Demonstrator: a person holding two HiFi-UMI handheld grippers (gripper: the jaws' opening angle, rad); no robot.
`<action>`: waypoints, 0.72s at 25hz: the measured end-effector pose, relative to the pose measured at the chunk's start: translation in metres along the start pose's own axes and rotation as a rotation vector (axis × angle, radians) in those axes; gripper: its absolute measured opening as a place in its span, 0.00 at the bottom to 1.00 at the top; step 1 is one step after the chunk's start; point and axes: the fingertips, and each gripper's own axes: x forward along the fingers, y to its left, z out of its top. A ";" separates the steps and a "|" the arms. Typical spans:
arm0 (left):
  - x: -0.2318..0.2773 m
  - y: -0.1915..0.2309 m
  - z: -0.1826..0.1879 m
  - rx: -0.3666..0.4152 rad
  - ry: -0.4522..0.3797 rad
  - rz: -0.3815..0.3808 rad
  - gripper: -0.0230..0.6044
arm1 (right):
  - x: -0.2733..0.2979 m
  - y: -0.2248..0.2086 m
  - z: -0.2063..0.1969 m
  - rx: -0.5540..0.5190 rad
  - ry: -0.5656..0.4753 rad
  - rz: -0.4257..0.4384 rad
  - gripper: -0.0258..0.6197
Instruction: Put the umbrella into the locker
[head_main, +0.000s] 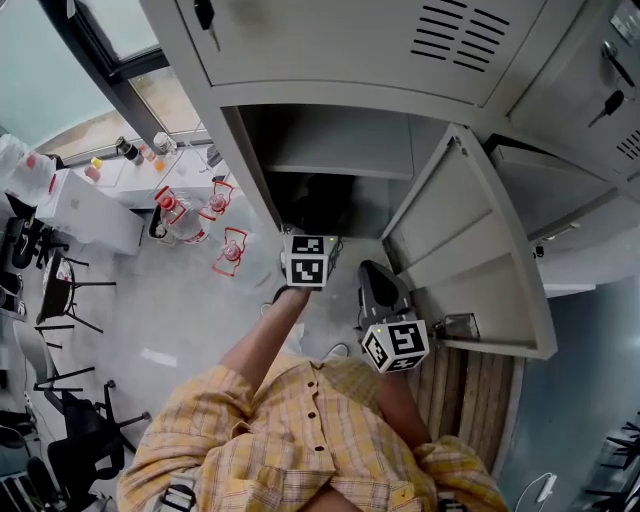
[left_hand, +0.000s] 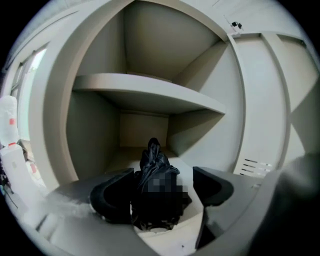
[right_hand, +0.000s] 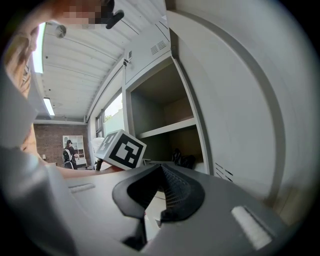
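Observation:
A black folded umbrella (left_hand: 152, 160) lies on the floor of the open locker's lower compartment (left_hand: 125, 150), under a grey shelf (left_hand: 145, 92). My left gripper (left_hand: 162, 175) stands open at the compartment's mouth; the umbrella sits between its wide jaws, with a clear gap at the right jaw. In the head view this gripper (head_main: 307, 258) reaches into the dark opening. My right gripper (right_hand: 161, 170) is shut with nothing in it, and hangs back beside the open locker door (head_main: 470, 240). From there I see the umbrella (right_hand: 184, 160) deep in the compartment.
The door swings out to the right of the opening. Keys hang in the upper locker doors (head_main: 205, 15). On the floor to the left stand red-and-white objects (head_main: 200, 215), a white table (head_main: 90, 205) and black chairs (head_main: 60, 290). A wooden board (head_main: 470, 390) lies below the door.

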 end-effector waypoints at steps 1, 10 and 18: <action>-0.007 -0.001 0.000 -0.004 -0.004 0.000 0.64 | -0.001 0.001 0.002 -0.011 0.000 0.009 0.04; -0.066 -0.014 0.011 -0.033 -0.108 -0.031 0.46 | -0.014 0.003 0.010 -0.054 -0.016 0.000 0.04; -0.116 -0.025 0.007 0.002 -0.161 -0.011 0.19 | -0.031 0.014 0.013 -0.062 -0.034 0.004 0.04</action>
